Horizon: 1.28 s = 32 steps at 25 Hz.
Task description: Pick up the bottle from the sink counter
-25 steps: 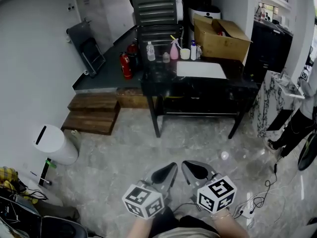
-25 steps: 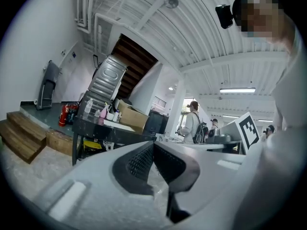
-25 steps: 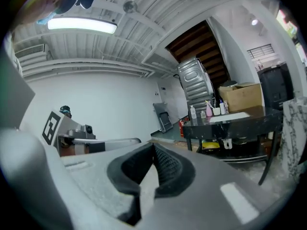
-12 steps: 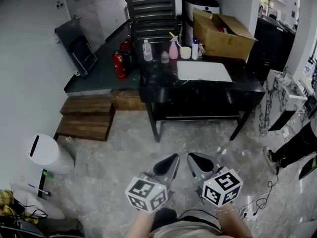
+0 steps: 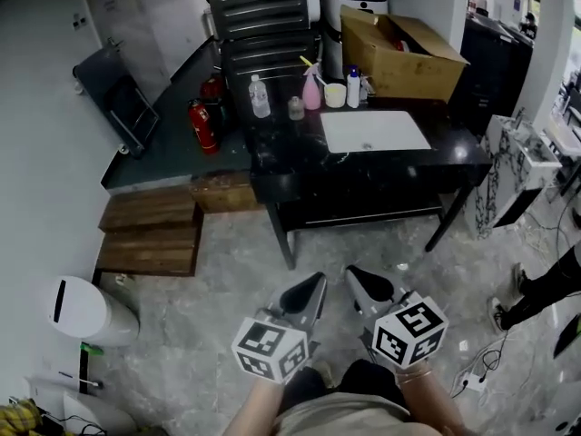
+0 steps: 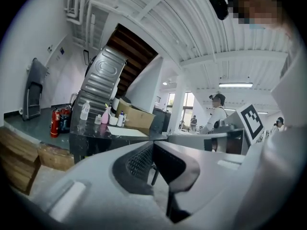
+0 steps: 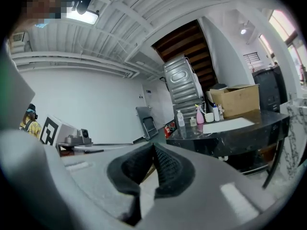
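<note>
A clear water bottle [image 5: 260,97] stands at the back left of the black sink counter [image 5: 290,157], far ahead of me. It also shows in the left gripper view as the clear bottle [image 6: 85,111] and in the right gripper view as the clear bottle [image 7: 180,119]. A pink spray bottle [image 5: 311,89] and a white bottle with a blue cap [image 5: 353,88] stand to its right. My left gripper [image 5: 307,296] and right gripper [image 5: 363,286] are side by side low over the floor, well short of the counter. Both are shut and hold nothing.
A white sink [image 5: 374,131] is set into the counter, with a small jar [image 5: 295,108], a white cup [image 5: 335,95] and a cardboard box [image 5: 399,57] behind it. A red fire extinguisher [image 5: 201,125], wooden steps [image 5: 150,230] and a white bin [image 5: 77,309] are at the left. A person's legs [image 5: 545,284] show at the right.
The view has moved toward the counter and swung a little, so the counter looks larger. Both grippers stay shut, side by side, at the bottom of the view.
</note>
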### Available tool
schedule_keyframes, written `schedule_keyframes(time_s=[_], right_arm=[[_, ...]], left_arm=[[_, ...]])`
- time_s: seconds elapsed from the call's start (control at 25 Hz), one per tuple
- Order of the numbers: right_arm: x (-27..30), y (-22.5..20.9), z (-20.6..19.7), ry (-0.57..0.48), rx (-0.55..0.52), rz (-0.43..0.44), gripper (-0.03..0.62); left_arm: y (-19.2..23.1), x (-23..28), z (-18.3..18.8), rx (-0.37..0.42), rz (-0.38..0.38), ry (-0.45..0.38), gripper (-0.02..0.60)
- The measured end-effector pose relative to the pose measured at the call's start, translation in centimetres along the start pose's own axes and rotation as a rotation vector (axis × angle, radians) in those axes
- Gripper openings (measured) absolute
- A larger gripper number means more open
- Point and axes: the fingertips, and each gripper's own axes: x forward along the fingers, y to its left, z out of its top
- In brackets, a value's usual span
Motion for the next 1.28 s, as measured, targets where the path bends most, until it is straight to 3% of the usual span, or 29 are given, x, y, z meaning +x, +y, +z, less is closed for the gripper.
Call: schedule_keyframes(time_s=[0.2, 0.6, 0.72, 1.28], right_arm=[[2.1, -0.3, 0.6, 0.001, 0.016, 0.003, 0.003], [7.0, -3.2, 1.4, 0.026, -0.002, 0.008, 0.003], [8.9, -5.0, 1.9, 0.029, -0.006, 0.029, 0.003], [18.7, -16.7, 7.8, 0.021, -0.056, 0.091, 0.003]], left_arm=[[1.7, 1.1, -0.6, -0.043, -0.025, 0.014, 0.006], [7.0, 4.5, 0.6, -0.065, 0.012, 0.009, 0.006], [9.1, 6.5, 1.5, -0.071, 0.058, -0.021, 0.006], [15.8, 20.9, 7.0, -0.022, 0.084, -0.049, 0.005]])
